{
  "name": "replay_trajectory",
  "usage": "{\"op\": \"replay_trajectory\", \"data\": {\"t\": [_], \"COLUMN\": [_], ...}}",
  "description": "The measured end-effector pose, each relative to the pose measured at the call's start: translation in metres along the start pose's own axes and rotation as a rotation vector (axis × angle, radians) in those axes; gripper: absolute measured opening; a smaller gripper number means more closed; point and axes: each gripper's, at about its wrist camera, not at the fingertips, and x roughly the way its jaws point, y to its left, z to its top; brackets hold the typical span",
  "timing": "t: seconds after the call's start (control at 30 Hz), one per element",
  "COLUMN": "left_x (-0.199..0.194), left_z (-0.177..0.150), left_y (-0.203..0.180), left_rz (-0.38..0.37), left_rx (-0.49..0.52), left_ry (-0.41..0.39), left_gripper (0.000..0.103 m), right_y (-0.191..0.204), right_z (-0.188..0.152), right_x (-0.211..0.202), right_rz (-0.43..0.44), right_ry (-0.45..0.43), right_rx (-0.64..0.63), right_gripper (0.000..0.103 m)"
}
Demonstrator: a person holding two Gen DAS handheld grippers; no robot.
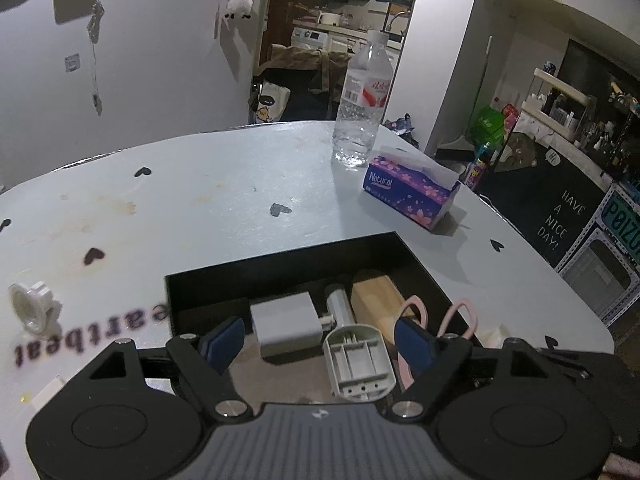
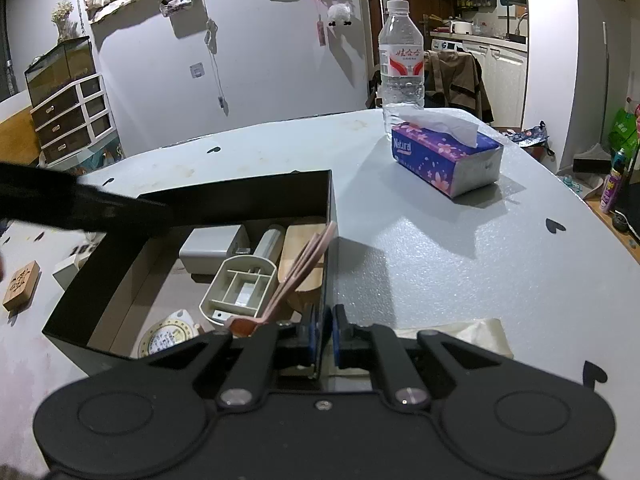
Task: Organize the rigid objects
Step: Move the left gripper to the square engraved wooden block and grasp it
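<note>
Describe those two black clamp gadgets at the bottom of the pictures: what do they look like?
Both are alike. The left gripper has a matte black plastic body with two round discs, angular black link arms joined by silver screws, and a ribbed grey centre panel. Its jaws end in dark blue pads. The right gripper shows the same black discs, silver screws and blue pads. No cables or sleeves are visible.
</note>
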Motion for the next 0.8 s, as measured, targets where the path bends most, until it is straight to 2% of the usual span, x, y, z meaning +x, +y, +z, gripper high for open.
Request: {"op": "replay_trajectory", "data": {"t": [0.1, 0.43, 0.8], "left_x": [-0.015, -0.059, -0.087], "left_z": [-0.007, -0.036, -0.080], "left_y": [0.001, 0.013, 0.046], "left_rz": [0.006, 0.039, 0.151], "left_rx": [-0.003, -0.031, -0.112], "left_ry": [-0.021, -0.090, -0.141], "left_gripper": [0.091, 0.102, 0.103], "right_y": [0.000, 0.001, 0.000], "right_z": [0.000, 0.000, 0.000], "right_x": [0.000, -0.001, -0.003], "right_rz": [0.000, -0.007, -0.005], "right_ry": [0.000, -0.001, -0.006], "right_rx": [0.001, 0.004, 0.004], "right_gripper": [0.008, 0.008, 0.008]}}
